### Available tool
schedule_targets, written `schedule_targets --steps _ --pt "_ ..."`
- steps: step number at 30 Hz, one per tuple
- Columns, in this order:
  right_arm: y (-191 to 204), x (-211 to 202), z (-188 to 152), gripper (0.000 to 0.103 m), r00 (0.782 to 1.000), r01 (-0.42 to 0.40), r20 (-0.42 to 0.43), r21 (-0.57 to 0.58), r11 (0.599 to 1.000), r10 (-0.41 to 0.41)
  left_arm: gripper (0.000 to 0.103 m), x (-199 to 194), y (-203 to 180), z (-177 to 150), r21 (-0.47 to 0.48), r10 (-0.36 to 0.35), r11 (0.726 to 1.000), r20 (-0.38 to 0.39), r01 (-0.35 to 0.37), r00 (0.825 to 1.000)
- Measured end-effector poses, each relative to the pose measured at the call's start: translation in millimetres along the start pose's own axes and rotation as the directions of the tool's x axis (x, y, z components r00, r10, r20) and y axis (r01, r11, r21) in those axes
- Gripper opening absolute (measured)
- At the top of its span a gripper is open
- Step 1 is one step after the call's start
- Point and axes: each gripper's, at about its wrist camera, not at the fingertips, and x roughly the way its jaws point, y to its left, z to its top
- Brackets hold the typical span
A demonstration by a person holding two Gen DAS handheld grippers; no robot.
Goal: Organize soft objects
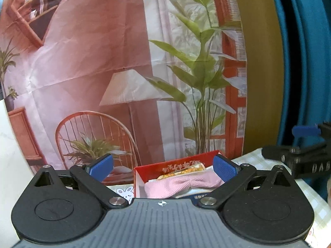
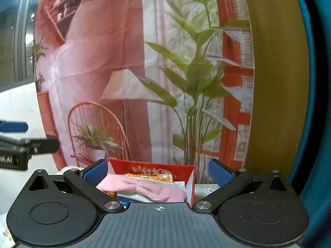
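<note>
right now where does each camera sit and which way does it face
Left wrist: sits on the left claw, faces the red box and printed backdrop; its open blue pads show, the right claw at the right edge.
Right wrist: sits on the right claw, same direction; its open pads show, the left claw at left.
Shared: box, pink cloth, backdrop.

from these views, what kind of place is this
Probably a staged indoor recording spot, not a real lounge: the room is a creased printed fabric backdrop, behind a red cardboard box on a pale checked tablecloth.

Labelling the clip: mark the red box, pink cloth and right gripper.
red box (image 1: 175,168), left wrist view, printed inner wall.
pink cloth (image 2: 149,188), right wrist view, knitted middle.
right gripper (image 2: 158,172), right wrist view, between fingertips.
</note>
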Motion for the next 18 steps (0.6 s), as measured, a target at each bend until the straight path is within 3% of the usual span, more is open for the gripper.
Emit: schedule_targets --steps 3,8,14,18 --pt "6 -9 3 0.103 1.000 -0.008 0.003 -0.008 1.000 0.008 0.103 -11 5 -10 -0.004 -0.035 0.999 -0.007 0.035 0.999" --pt "25 -32 -2 0.103 0.999 0.010 0.045 -0.032 0.999 -0.009 0.103 -37 15 -25 -0.056 0.035 0.998 0.022 -0.034 0.999" --pt "47 -65 -14 0.103 0.998 0.022 0.061 -0.042 0.999 -0.019 0.103 -77 28 -37 -0.134 0.043 0.990 0.052 -0.035 0.998" --pt "58 -88 -21 0.103 0.996 0.045 0.078 -0.037 0.998 -0.042 0.103 -103 27 -43 -0.138 0.097 0.986 0.056 -0.088 0.994"
